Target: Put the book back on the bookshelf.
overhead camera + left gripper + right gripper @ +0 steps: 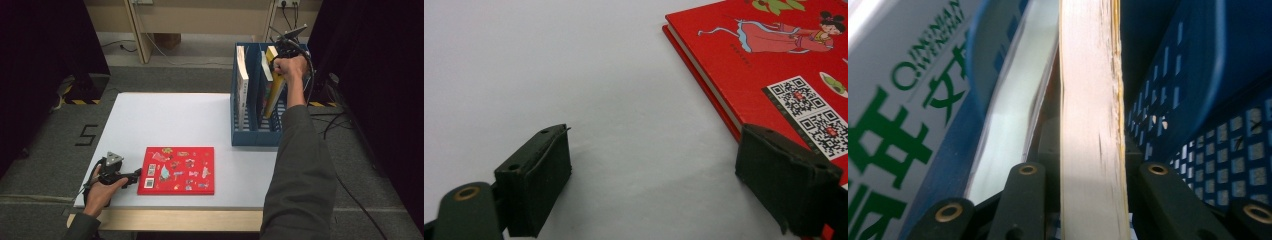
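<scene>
Right claw point(1093, 200) grips yellow book point(274, 92) tilted upright in blue rack point(250, 135); left claw point(654, 180) gapes empty.

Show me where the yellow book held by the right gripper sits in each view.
High view: yellow book, upper right, tilted in the blue rack, right gripper at its top.
Left gripper view: not in it.
Right gripper view: its page edge runs up the centre between the jaws.
Shared landmark: the blue rack's perforated wall.
</scene>
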A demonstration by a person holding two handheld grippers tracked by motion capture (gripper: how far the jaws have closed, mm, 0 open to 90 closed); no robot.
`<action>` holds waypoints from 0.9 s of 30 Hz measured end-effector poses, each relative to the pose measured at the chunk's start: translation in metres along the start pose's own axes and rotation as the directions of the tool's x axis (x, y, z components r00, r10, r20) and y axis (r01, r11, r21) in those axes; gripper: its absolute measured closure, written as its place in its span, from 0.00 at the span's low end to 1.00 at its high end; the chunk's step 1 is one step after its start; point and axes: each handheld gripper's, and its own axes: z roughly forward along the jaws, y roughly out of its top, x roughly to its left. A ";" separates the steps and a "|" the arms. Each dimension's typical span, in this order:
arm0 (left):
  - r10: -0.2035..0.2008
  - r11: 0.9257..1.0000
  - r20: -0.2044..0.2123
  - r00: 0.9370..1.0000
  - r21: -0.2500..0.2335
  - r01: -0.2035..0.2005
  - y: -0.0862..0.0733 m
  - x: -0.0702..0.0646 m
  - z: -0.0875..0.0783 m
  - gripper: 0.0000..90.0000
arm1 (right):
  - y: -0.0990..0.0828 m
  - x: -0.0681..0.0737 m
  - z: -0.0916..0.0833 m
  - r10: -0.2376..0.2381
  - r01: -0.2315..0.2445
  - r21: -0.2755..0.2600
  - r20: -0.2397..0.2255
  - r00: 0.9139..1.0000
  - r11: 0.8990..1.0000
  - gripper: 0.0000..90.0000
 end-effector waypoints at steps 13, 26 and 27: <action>0.000 1.000 0.000 1.000 0.000 0.000 0.000 0.000 0.000 0.15 | -0.004 -0.004 0.025 0.029 -0.029 0.015 -0.012 1.000 0.999 0.82; 0.000 1.000 0.000 1.000 0.000 0.000 0.000 0.000 0.000 0.15 | -0.005 -0.004 0.018 0.057 -0.058 -0.023 -0.033 0.998 0.998 0.78; 0.000 1.000 0.000 1.000 0.000 0.000 0.000 0.000 0.000 0.15 | -0.006 -0.005 0.018 0.061 -0.062 -0.026 -0.035 0.998 0.998 0.77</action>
